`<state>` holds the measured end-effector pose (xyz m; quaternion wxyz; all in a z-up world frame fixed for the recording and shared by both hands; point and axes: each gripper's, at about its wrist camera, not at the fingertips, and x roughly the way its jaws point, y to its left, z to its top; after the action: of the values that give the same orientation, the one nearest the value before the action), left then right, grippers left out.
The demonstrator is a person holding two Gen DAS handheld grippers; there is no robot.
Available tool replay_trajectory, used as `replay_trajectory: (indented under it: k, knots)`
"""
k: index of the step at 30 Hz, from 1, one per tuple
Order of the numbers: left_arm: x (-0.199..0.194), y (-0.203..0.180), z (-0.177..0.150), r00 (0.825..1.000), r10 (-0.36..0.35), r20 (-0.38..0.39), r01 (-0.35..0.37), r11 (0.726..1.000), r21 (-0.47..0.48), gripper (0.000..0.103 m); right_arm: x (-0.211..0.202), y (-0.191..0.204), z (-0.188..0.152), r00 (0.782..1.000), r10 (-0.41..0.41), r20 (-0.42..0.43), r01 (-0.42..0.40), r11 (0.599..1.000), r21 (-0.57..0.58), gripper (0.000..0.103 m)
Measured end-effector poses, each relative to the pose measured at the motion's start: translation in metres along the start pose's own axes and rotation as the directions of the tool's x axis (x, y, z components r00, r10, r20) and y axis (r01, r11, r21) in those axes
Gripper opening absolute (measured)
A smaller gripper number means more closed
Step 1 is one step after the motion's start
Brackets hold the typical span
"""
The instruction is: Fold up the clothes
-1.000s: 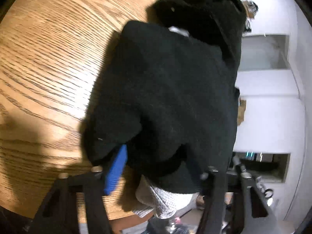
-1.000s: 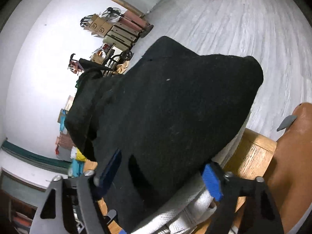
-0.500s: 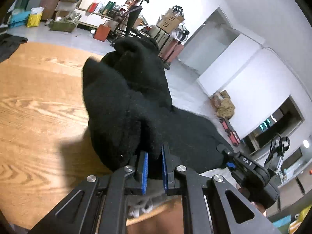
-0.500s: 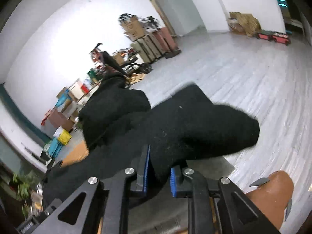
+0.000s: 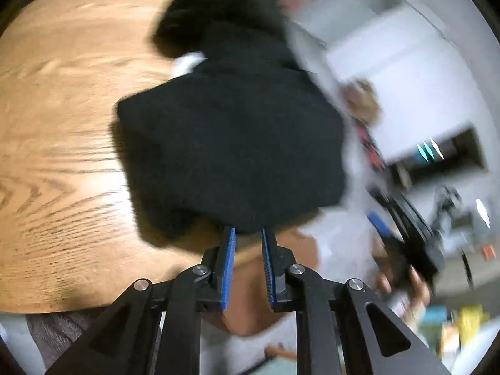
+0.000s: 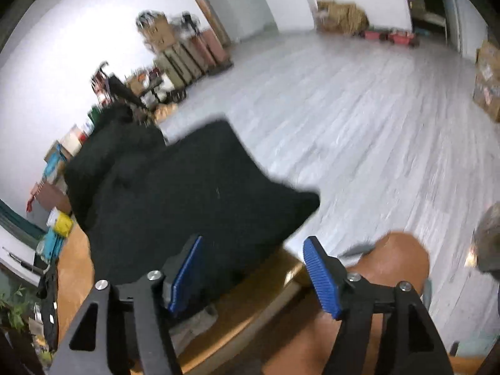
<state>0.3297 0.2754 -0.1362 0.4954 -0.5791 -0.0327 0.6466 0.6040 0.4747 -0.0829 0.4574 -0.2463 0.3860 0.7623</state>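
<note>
Left wrist view – blurred black garment (image 5: 231,143), left tongs (image 5: 248,234) opening, empty – right tongs (image 6: 253,250) opening, empty.

Nothing to read here: both views are smeared with motion blur. The cardboard boxes (image 6: 157,32) stacked against the far wall carry dark marks, but they're far too blurred to make out, and no label or brand shows on anything nearer.

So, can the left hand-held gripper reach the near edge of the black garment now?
Probably yes. The left hand-held gripper, jaws opening and empty, points straight at the black garment on the table; nothing lies between.
</note>
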Motion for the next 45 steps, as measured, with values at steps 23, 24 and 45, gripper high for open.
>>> replay_trajectory:
  k: [23, 24, 45]
  knots:
    - [-0.008, -0.020, -0.006, 0.913, 0.206, 0.354, -0.308, 0.914, 0.263, 0.079, 0.001, 0.055, -0.029, 0.996, 0.078, -0.046, -0.085, 0.982, -0.170, 0.088]
    - [-0.019, -0.022, -0.011, 0.888, 0.211, 0.408, -0.337, 0.904, 0.265, 0.079, -0.012, 0.064, -0.035, 0.996, 0.088, -0.032, -0.093, 0.970, -0.226, 0.088]
    - [-0.049, -0.058, -0.040, 0.873, 0.274, 0.404, -0.402, 0.874, 0.275, 0.079, -0.079, 0.109, -0.108, 0.995, 0.082, 0.053, -0.039, 0.829, -0.557, 0.103]
